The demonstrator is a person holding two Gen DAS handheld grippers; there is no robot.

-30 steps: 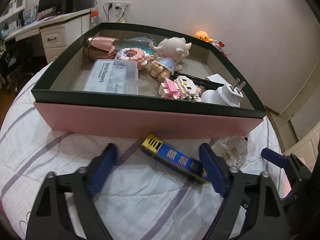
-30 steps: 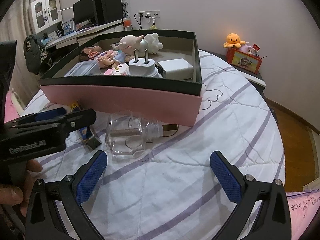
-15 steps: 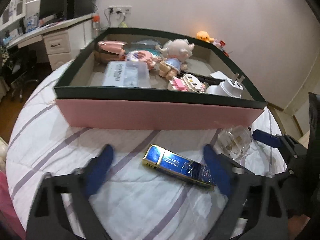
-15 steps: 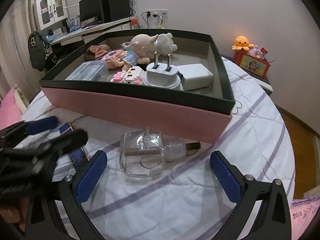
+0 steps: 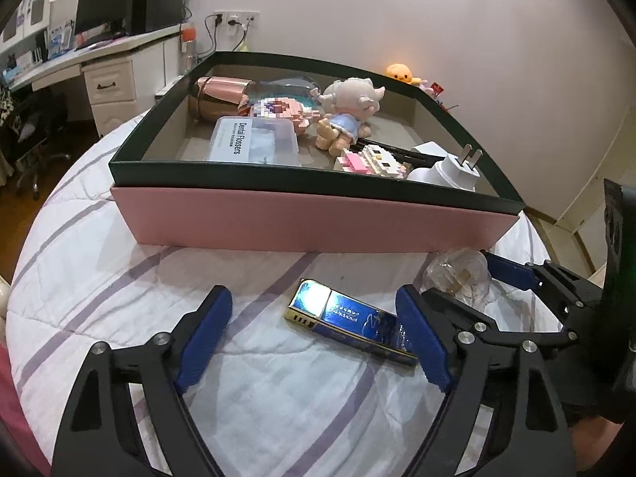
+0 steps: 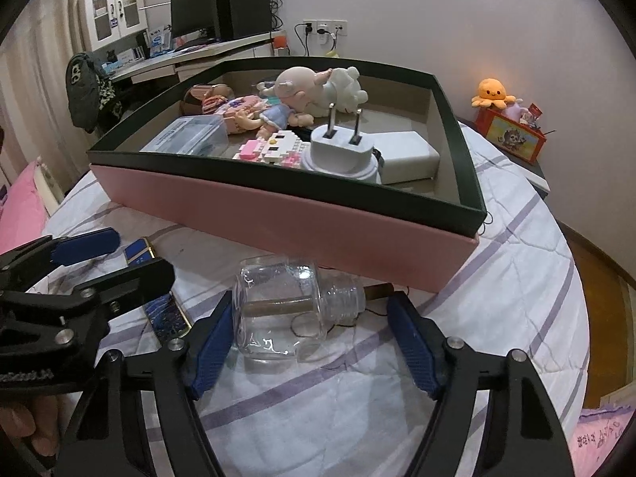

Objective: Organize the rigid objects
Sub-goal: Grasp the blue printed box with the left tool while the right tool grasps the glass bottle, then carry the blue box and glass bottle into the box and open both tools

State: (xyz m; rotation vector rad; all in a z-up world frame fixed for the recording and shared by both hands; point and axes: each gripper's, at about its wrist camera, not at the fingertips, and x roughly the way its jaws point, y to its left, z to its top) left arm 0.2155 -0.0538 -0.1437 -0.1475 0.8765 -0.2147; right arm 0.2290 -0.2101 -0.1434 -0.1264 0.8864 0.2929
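Both your tools are closing, and neither has a grip yet. The left tool [image 5: 314,334] straddles the blue case [image 5: 349,320], which lies askew on the bed quilt [image 5: 119,278]; one pad sits over its far end, so it may pivot out or get clipped at a corner. The right tool [image 6: 310,342] brackets the glass bottle [image 6: 294,310], lying on its side just before the box [image 6: 278,218]. Glass is slick and round; you could squirt it forward against the box wall, and the soft quilt gives under any push. Your tools also sit close together and could collide. Behind, a desk [image 5: 103,59] with a monitor [image 6: 194,20], white wall, orange plush [image 6: 493,93].
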